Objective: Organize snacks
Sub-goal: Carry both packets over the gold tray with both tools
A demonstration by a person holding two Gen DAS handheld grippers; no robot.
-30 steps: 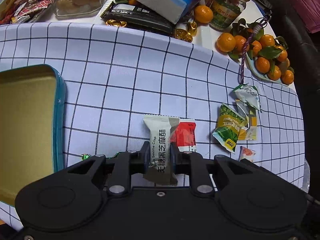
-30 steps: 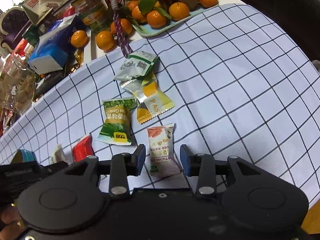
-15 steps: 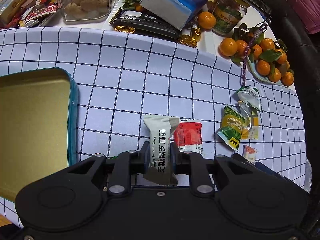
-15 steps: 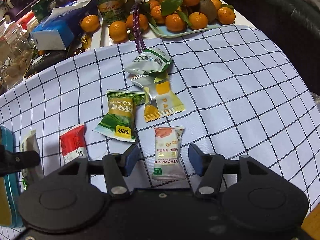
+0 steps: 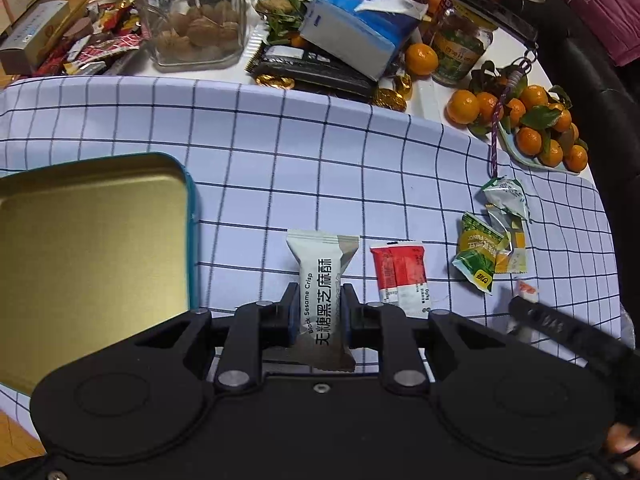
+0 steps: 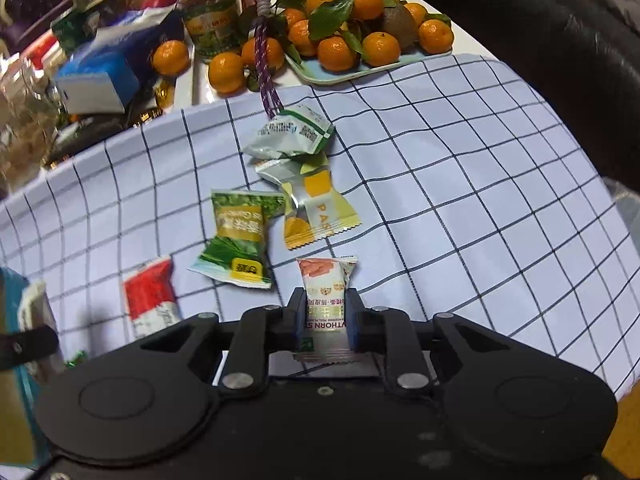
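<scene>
My left gripper [image 5: 320, 312] is clamped on a black sesame crisp packet [image 5: 322, 280]; the open gold tin [image 5: 92, 248] sits at nine o'clock. My right gripper [image 6: 326, 316] is clamped on a hawthorn strip packet [image 6: 326, 280], with a green snack packet [image 6: 236, 240] at eleven o'clock.

1. The left gripper [image 5: 320, 314] is matte black, with a broad flat body filling the lower part of its view.
2. Two shallow round discs are pressed into that body, one toward each side.
3. Each of its fingers [image 5: 289, 312] hangs on angular black links pinned with silver round-headed screws; a small screw sits at the body's centre.
4. The inner pads show a blue edge.
5. The right gripper [image 6: 327, 318] has the same build: black shell, twin discs, silver pivot screws, triangular cut-outs in the links.
6. Its fingers [image 6: 353, 320] also carry blue-edged pads.
</scene>
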